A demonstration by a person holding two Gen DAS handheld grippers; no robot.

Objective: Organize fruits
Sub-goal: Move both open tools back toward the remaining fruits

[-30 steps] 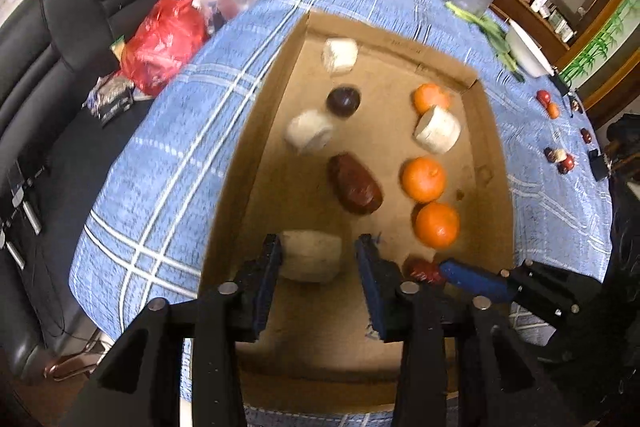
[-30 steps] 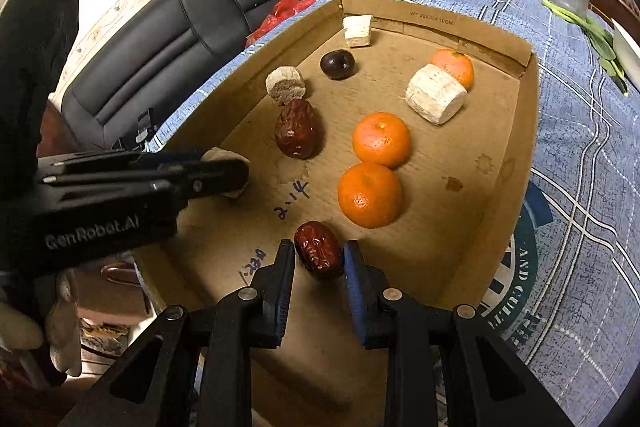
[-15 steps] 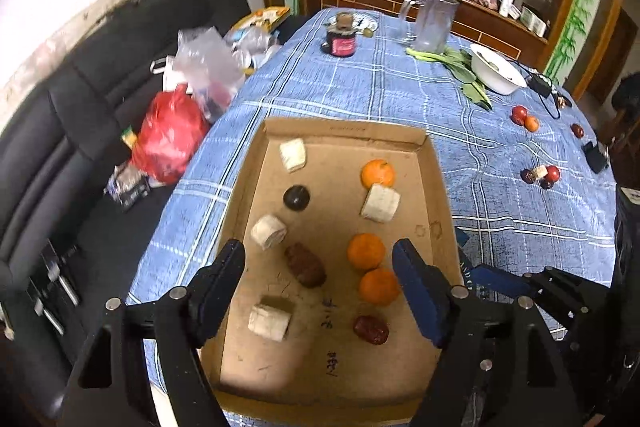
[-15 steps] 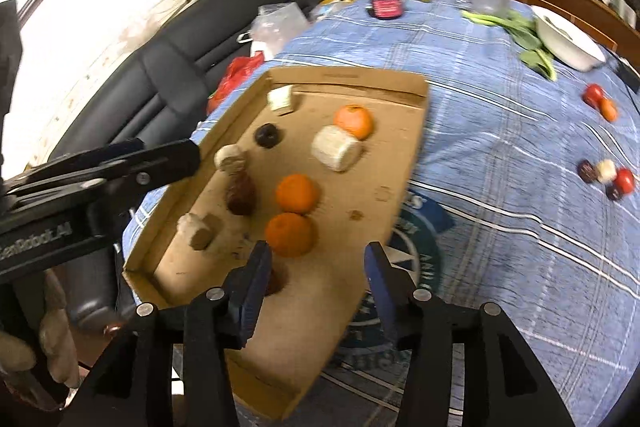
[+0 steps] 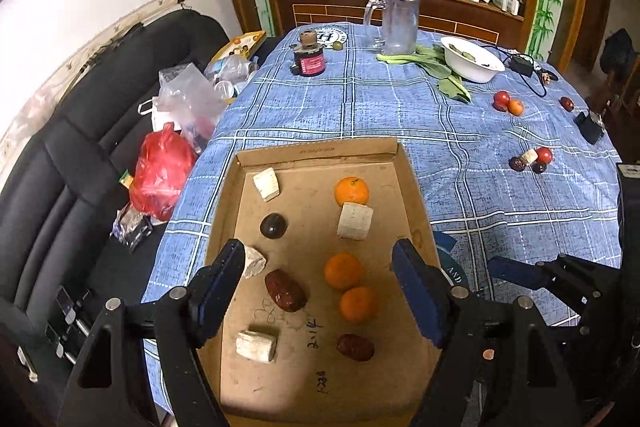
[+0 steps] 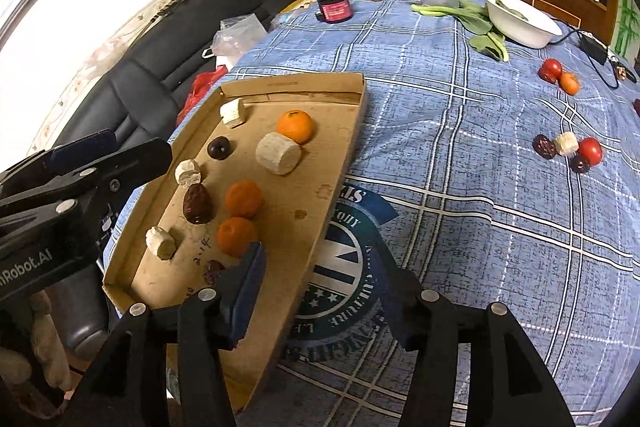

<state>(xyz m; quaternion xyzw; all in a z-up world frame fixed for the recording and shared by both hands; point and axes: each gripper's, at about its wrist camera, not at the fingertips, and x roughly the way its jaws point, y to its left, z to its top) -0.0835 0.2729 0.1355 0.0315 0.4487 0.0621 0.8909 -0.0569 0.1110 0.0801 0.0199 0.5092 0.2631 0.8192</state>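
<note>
A shallow cardboard tray lies on the blue checked tablecloth. It holds three oranges, two red dates, a dark round fruit and several pale chunks. My left gripper is open and empty, raised above the tray. My right gripper is open and empty, above the tray's right edge. Loose fruits lie in a cluster on the cloth at the right.
A clear jug, a white bowl with greens, a dark jar and a tomato with a small orange stand at the table's far side. A black sofa with bags runs along the left.
Both grippers opened, let go of the pale chunk and the red date in the tray, and rose up and back. The right one swung right, over the tray's edge.
</note>
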